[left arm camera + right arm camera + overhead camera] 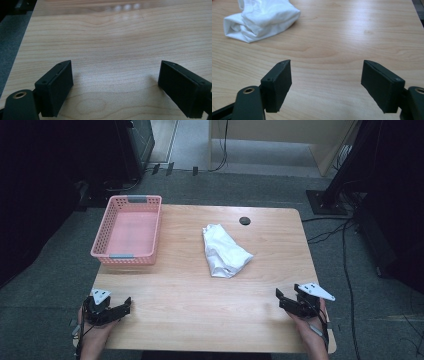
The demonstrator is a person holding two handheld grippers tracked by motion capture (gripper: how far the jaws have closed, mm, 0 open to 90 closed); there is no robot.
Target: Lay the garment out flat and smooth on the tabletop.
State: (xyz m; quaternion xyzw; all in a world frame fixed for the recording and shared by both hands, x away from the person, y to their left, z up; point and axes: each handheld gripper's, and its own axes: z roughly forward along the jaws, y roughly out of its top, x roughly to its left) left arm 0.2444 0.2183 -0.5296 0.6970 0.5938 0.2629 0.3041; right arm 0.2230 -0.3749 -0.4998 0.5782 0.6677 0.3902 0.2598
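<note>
A crumpled white cloth (pixel 223 251) lies in the middle of the wooden table (pixel 190 285); in the right gripper view the white cloth (pixel 259 18) sits at the upper left, well ahead of the jaws. My right gripper (pixel 326 85) hovers near the table's front right corner (pixel 281 296), jaws apart with only bare wood between them. My left gripper (pixel 116 86) rests at the front left corner (pixel 126 306), jaws wide apart over bare tabletop. A hand holds each gripper at the table's near edge.
A pink plastic basket (pixel 112 222) stands empty at the back left of the table. A small black round grommet (pixel 244 220) sits near the far edge. Cables (pixel 345 250) trail across the grey floor to the right, and dark equipment stands at both sides.
</note>
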